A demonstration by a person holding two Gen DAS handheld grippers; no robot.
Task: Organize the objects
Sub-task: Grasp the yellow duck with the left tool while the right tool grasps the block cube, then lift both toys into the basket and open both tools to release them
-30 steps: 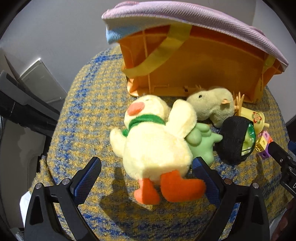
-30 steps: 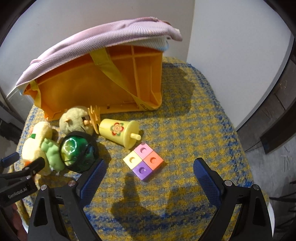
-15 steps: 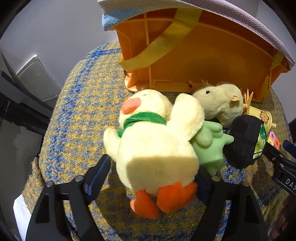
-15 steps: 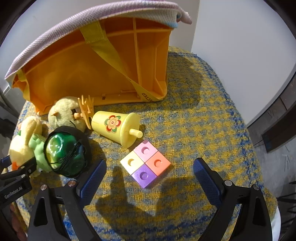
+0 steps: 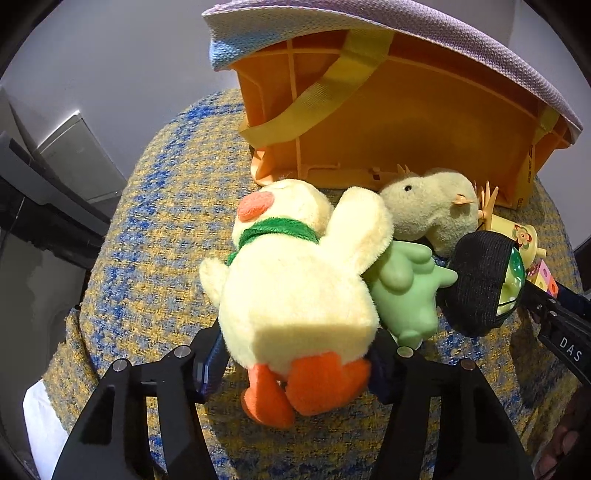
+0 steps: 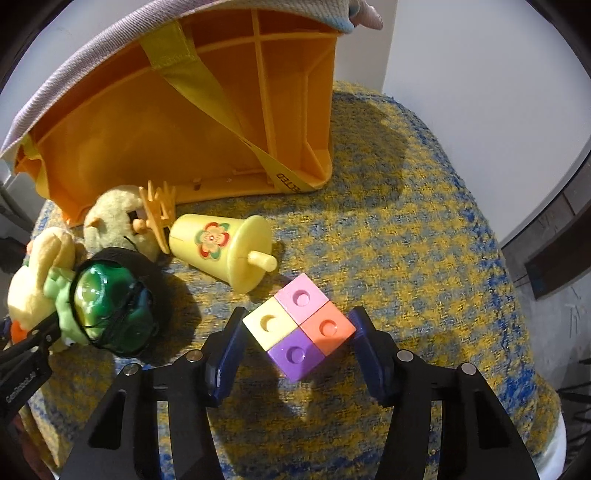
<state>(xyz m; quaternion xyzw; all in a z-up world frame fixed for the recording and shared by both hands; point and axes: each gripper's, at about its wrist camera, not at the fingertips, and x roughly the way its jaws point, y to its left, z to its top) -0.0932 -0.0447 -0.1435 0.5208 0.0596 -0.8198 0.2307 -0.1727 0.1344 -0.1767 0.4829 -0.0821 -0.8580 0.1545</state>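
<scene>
My left gripper (image 5: pixel 295 354) is shut on the yellow plush duck (image 5: pixel 295 280), squeezing its body just above the orange feet. My right gripper (image 6: pixel 299 343) is shut on the four-colour block square (image 6: pixel 299 325), with a finger pressed on each side. A green rubber toy (image 5: pixel 406 295), a black-banded green ball (image 6: pixel 114 306), a small beige plush (image 5: pixel 432 210) and a yellow toy cup (image 6: pixel 221 251) lie beside them. The orange basket (image 6: pixel 184 122) stands behind, tipped on its side with its opening toward me.
Everything rests on a round seat with yellow-blue woven fabric (image 6: pixel 406 221). A lilac cloth (image 5: pixel 369 22) drapes over the basket. An orange hair claw (image 6: pixel 159 210) lies by the cup. White walls stand close behind and to the right.
Both grippers moved forward and closed: the left on the plush duck, the right on the block square. Both were open a second ago.
</scene>
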